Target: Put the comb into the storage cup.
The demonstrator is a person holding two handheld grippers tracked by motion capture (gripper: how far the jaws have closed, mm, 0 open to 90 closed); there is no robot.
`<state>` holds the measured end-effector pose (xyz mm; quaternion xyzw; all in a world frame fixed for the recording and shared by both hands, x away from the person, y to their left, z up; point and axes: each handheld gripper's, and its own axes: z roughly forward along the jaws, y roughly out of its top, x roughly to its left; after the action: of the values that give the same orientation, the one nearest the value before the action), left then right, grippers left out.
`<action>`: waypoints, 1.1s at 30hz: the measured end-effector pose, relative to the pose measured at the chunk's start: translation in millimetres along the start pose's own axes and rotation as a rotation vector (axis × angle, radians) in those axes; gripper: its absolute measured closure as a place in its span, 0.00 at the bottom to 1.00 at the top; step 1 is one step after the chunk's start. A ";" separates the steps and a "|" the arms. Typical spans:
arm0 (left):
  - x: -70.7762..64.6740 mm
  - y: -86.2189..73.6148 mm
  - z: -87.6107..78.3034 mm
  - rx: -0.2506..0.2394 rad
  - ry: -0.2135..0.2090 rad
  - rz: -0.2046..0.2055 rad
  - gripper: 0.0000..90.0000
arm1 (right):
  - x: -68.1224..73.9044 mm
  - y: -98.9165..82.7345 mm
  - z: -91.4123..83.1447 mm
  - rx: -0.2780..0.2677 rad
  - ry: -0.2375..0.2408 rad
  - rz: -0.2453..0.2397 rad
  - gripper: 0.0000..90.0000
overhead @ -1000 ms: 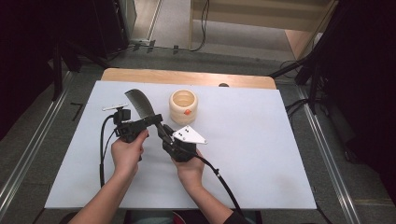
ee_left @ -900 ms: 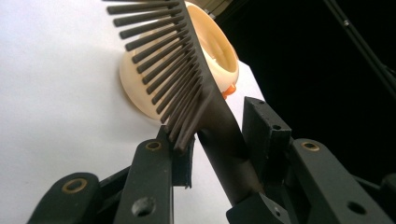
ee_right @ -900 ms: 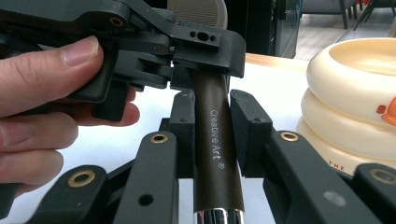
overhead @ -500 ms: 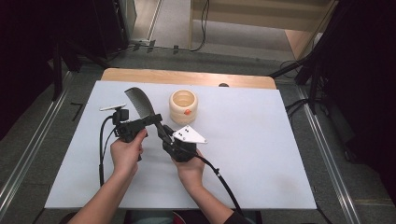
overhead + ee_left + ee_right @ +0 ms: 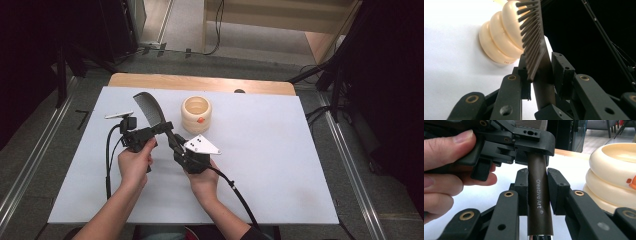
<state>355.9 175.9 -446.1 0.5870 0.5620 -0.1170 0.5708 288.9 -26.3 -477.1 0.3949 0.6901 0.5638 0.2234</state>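
Note:
A dark comb (image 5: 150, 107) with a brown handle (image 5: 539, 195) marked "Creative Art" is held up over the white mat. My right gripper (image 5: 176, 142) is shut on the handle, one pad pressing each side (image 5: 537, 177). My left gripper (image 5: 162, 127) comes in from the left, higher on the comb by the teeth (image 5: 534, 37). Its jaws (image 5: 541, 72) have just been closing around the comb, and a sliver of light still shows between one pad and the handle. A cream ribbed cup (image 5: 196, 114) stands just behind the comb, upright and apart from both grippers.
The white mat (image 5: 280, 165) lies on a wooden table (image 5: 200, 82). A small pale flat object (image 5: 119, 114) lies at the mat's left, behind my left gripper. Cables trail from both grippers toward the near edge.

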 end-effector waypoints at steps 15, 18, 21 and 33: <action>-1.2 2.6 -2.3 -0.008 0.036 0.040 0.81 | 1.1 -0.1 0.1 0.016 0.034 -0.053 0.46; -1.1 3.0 -2.5 -0.006 0.046 0.049 0.81 | -0.4 -0.3 0.6 0.020 0.046 -0.051 0.40; -1.2 3.8 -2.8 -0.005 0.057 0.064 0.81 | -2.1 -1.0 0.7 0.036 0.055 -0.058 0.33; 0.4 6.1 -4.8 -0.007 0.080 0.080 0.81 | -14.7 1.4 -5.0 0.101 0.098 -0.014 0.23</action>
<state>358.4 181.6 -441.5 0.6114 0.5609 -0.0687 0.5540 294.2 -40.9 -476.5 0.3727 0.7306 0.5453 0.1730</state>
